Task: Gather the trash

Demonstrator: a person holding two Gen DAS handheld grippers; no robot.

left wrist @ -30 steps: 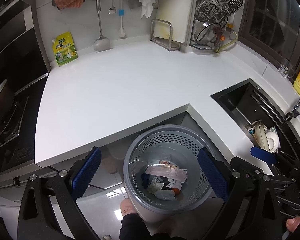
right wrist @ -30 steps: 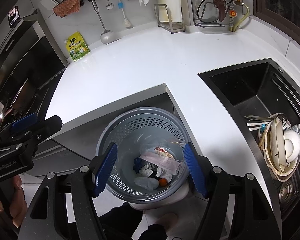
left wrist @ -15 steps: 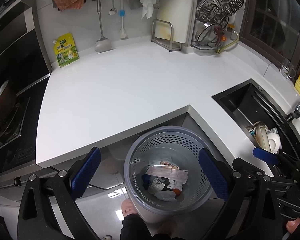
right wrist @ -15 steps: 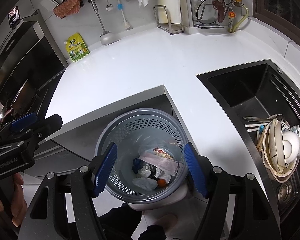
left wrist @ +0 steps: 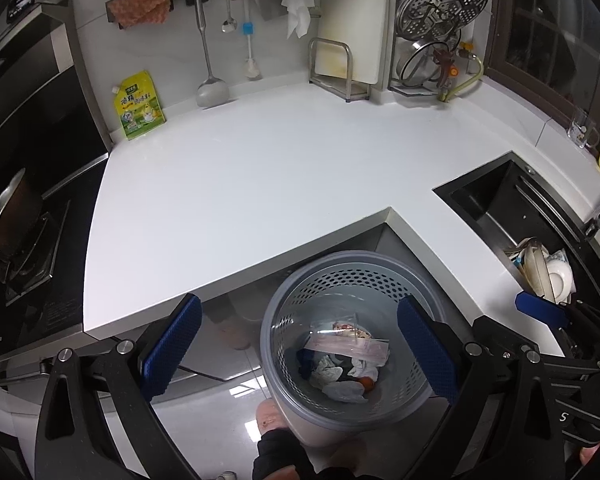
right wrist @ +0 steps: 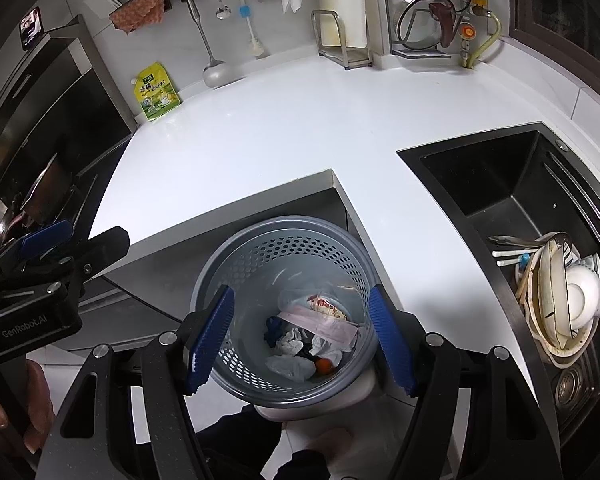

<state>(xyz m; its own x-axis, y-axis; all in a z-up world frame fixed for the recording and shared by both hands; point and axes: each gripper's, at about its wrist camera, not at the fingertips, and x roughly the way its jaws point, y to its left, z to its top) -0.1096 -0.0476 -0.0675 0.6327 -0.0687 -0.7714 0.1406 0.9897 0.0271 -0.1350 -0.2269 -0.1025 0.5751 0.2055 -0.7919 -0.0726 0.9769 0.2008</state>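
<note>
A grey perforated trash bin stands on the floor below the inner corner of the white counter; it also shows in the right wrist view. Inside lie crumpled tissues, a pink wrapper and a small orange piece. My left gripper is open and empty above the bin. My right gripper is open and empty above the bin. The right gripper also shows at the right edge of the left wrist view, and the left gripper at the left of the right wrist view.
A black sink with stacked dirty dishes is at the right. A stove with a pot is at the left. A yellow-green pouch, hanging utensils, a cutting board rack and a steamer rack line the back wall.
Both views have shifted only slightly; the grippers stay open above the bin. Nothing was picked up or dropped.
</note>
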